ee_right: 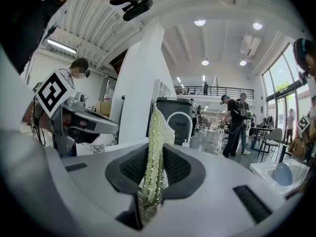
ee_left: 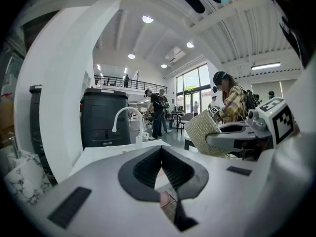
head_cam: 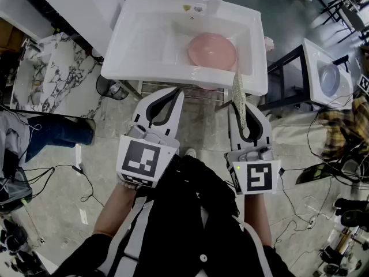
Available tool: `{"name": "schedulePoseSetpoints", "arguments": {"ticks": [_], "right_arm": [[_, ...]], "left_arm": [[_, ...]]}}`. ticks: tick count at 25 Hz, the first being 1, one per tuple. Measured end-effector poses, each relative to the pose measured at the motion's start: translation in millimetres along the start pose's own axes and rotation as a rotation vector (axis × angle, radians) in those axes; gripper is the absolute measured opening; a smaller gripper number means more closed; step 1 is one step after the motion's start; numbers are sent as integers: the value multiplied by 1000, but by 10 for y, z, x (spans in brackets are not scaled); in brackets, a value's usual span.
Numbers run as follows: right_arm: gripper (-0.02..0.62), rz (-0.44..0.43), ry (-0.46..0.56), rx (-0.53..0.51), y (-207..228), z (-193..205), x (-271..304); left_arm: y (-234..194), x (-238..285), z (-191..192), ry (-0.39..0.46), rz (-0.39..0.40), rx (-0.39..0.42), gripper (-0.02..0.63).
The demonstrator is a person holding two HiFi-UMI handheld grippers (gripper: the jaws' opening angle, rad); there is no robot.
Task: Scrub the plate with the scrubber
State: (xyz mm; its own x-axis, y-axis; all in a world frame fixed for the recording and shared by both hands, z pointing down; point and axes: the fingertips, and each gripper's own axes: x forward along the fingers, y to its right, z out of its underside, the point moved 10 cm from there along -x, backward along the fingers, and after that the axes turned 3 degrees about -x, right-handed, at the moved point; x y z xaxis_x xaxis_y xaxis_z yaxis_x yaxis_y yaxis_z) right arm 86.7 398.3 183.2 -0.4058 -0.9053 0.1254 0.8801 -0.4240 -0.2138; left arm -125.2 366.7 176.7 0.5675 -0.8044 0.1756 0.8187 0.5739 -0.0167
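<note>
At a white rectangular sink (head_cam: 130, 53), a person in a dark top stands with 2 hand-held grippers side by side just short of its near rim. Both point at the sink and are tipped only slightly downward, forearms tucked in at the waist.

The round pink plate (head_cam: 211, 51) lies flat in the basin, right of centre, well apart from both tools.

The right gripper (head_cam: 247, 109) is clamped on the near edge of a pale, glittery mesh scrubber (head_cam: 238, 97), which stands on edge and juts forward towards the rim. The left gripper (head_cam: 168, 94) has its jaws pressed together with nothing between them.

The scrubber looks light, soft and floppy. A grip low on its edge, as here, leaves most of the sheet free to wipe, though it would likely fold under pressure.

The plate looks stiff and smooth, probably slick when wet and apt to skate in the basin. Its rim on the near left looks the best place to pin or pinch it.
</note>
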Motion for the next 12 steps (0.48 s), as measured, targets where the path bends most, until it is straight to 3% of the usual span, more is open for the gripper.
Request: {"name": "schedulePoseSetpoints", "arguments": {"ticks": [12], "right_arm": [[74,-7,4,3,-24,-2,8]], "left_arm": [[-7,-39,14,-10,-9,-11,2]]}}
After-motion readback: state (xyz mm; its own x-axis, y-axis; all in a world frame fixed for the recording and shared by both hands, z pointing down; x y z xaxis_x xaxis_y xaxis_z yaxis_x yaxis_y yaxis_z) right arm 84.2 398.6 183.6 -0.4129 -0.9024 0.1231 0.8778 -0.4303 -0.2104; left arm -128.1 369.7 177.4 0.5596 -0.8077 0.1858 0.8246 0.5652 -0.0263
